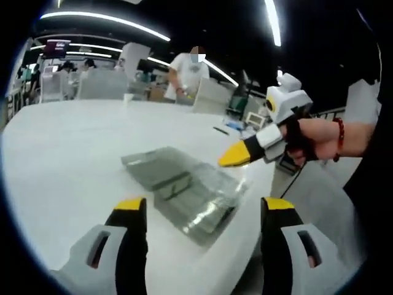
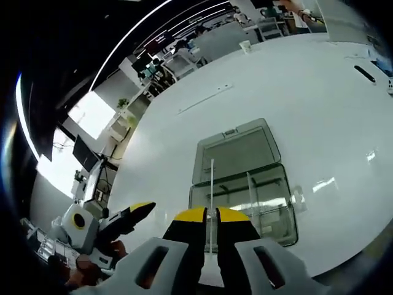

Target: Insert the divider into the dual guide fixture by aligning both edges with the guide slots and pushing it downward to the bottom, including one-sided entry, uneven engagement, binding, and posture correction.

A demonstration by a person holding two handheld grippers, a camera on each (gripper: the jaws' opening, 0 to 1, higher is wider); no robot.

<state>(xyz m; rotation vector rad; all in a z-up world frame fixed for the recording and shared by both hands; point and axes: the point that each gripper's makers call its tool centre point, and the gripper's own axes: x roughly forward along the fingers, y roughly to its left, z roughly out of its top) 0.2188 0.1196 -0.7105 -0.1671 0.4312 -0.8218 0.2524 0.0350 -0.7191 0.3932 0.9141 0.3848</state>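
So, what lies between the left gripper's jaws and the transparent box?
Only bare white table: in the left gripper view, the left gripper hovers open before the clear fixture box.

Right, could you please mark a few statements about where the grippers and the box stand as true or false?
1. The left gripper has its jaws wide open with nothing held between them. True.
2. The right gripper has its jaws spread wide. False: they are nearly closed, pinching what looks like a thin clear divider seen edge-on.
3. The clear box lies on the white table. True.
4. The left gripper is gripping the box. False: its jaws stop short of the box, not touching it.
5. A hand holds the right gripper. True.
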